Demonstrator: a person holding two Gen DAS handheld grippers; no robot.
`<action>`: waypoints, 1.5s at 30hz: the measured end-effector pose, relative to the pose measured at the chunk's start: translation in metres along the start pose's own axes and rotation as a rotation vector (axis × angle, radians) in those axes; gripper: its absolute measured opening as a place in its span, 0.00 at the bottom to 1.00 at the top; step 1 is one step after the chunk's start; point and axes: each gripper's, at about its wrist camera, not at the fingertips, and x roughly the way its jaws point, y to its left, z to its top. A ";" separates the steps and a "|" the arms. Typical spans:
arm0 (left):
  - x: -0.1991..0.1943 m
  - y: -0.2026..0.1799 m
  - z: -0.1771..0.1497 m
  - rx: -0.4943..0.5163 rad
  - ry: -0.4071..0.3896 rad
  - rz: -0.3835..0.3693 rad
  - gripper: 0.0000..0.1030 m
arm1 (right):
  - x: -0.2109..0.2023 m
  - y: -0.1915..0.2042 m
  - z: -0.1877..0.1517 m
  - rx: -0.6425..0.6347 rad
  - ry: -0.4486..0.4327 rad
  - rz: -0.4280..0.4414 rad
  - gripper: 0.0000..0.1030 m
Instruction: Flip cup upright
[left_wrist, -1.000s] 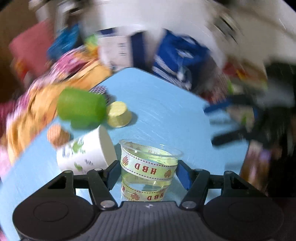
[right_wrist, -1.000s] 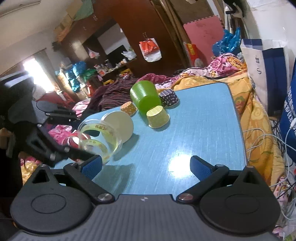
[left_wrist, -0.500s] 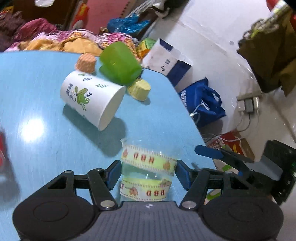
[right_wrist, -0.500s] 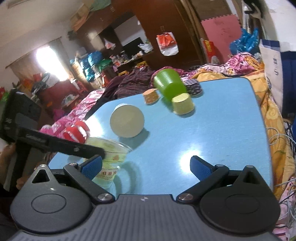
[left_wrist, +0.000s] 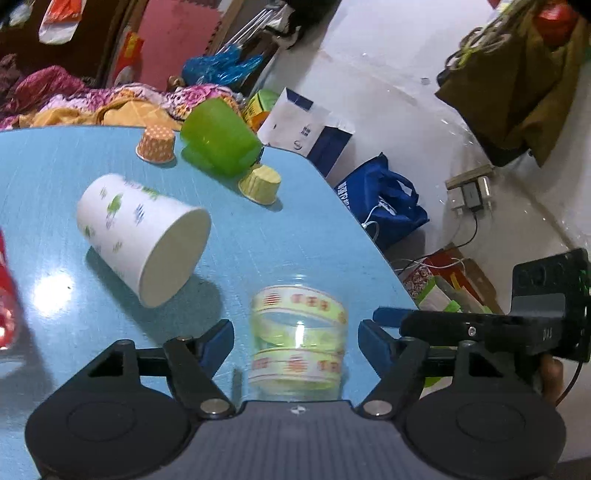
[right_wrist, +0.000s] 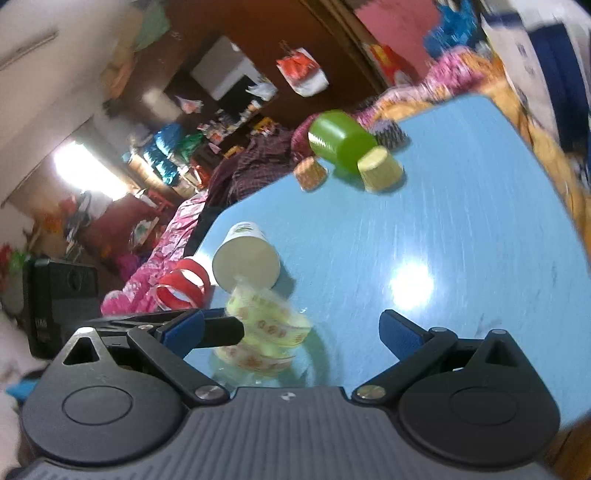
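Observation:
A clear plastic cup with yellow printed bands (left_wrist: 297, 341) stands upright on the blue table (left_wrist: 288, 229), between the fingers of my left gripper (left_wrist: 296, 341). The jaws stand apart from its sides, so the left gripper is open. The same cup (right_wrist: 264, 341) shows blurred in the right wrist view, with the left gripper's finger beside it. My right gripper (right_wrist: 291, 328) is open and empty, just right of the cup.
A white paper cup (left_wrist: 142, 234) lies on its side behind the clear cup. A green cup (left_wrist: 218, 142) and small paper baking cups (left_wrist: 260, 183) stand further back. A red-banded cup (right_wrist: 181, 286) lies at the table's left edge. Bedding and bags surround the table.
My left gripper has opened and let go of the clear cup, which now stands on the table. My right gripper has moved closer to the cup and tilted.

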 end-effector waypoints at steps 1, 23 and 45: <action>-0.001 0.002 -0.001 0.005 0.001 -0.005 0.76 | 0.002 0.003 -0.001 0.012 0.007 -0.004 0.99; -0.070 0.064 -0.041 0.002 -0.175 -0.108 0.76 | 0.070 0.052 0.012 -0.012 0.164 -0.263 0.79; -0.113 0.078 -0.051 -0.020 -0.393 -0.104 0.76 | 0.053 0.092 -0.005 -0.409 -0.126 -0.370 0.76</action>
